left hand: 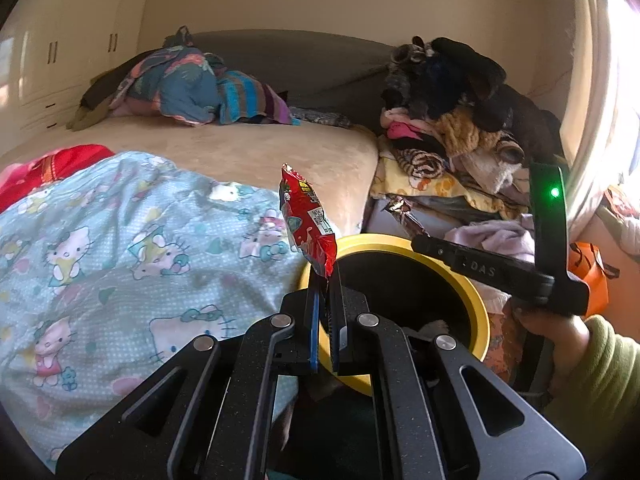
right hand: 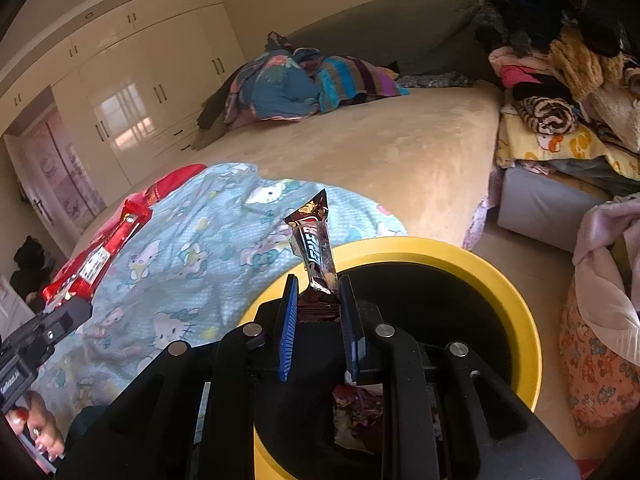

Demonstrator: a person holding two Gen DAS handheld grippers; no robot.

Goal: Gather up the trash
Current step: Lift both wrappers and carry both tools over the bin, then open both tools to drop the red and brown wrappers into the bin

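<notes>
left wrist view: the left gripper [left hand: 326, 280] has its jaws pinched fully together on the bottom corner of a red snack wrapper [left hand: 307, 224], which stands upright above the near rim of the yellow-rimmed bin [left hand: 478, 308]. the gripper's own frame covers the bin's lower half, so only a pale scrap shows inside. beyond it the right gripper [left hand: 416, 236] reaches in from the right, its tips barely visible, with a dark candy wrapper [left hand: 404, 214] sticking out; a hand [left hand: 556, 332] in a green sleeve [left hand: 600, 372] holds its handle.

right wrist view: the right gripper [right hand: 318, 300] has its jaws only narrowly apart, closed on the crimped end of the dark candy wrapper [right hand: 314, 240], held upright over the bin [right hand: 520, 308]. crumpled rubbish in the bin is mostly hidden by the frame. at the left edge the left gripper [right hand: 76, 312] is cut off, the red snack wrapper [right hand: 100, 256] in its tips, above the cartoon-cat quilt [right hand: 192, 264].
</notes>
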